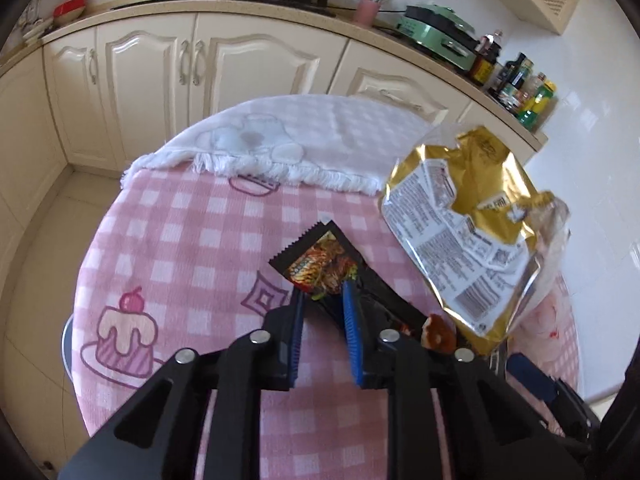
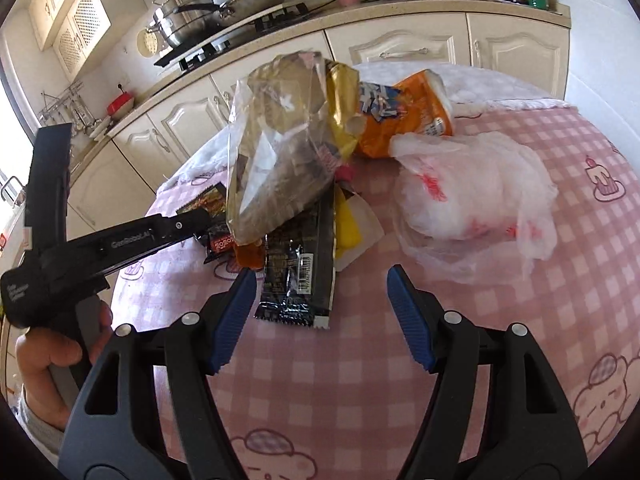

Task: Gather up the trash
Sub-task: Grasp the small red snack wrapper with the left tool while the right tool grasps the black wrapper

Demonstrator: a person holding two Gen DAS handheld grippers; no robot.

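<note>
A pile of trash lies on the pink checked tablecloth [image 2: 360,360]. My left gripper [image 1: 322,294] is shut on a black snack wrapper with a red picture [image 1: 320,262]; in the right wrist view the same gripper [image 2: 200,220] reaches in from the left onto that wrapper [image 2: 208,202]. A gold and clear crumpled bag [image 1: 472,216] stands beside it, also seen from the right [image 2: 280,152]. My right gripper [image 2: 322,280] is open and empty just in front of a black sachet [image 2: 298,264]. Behind lie an orange packet [image 2: 408,120] and a white plastic bag [image 2: 472,200].
A yellow piece [image 2: 346,220] and a brown crumb [image 1: 438,330] lie in the pile. A white fringed towel [image 1: 300,148] covers the table's far side. Cream kitchen cabinets [image 1: 160,68] and a counter with stove, pots and bottles stand behind the table.
</note>
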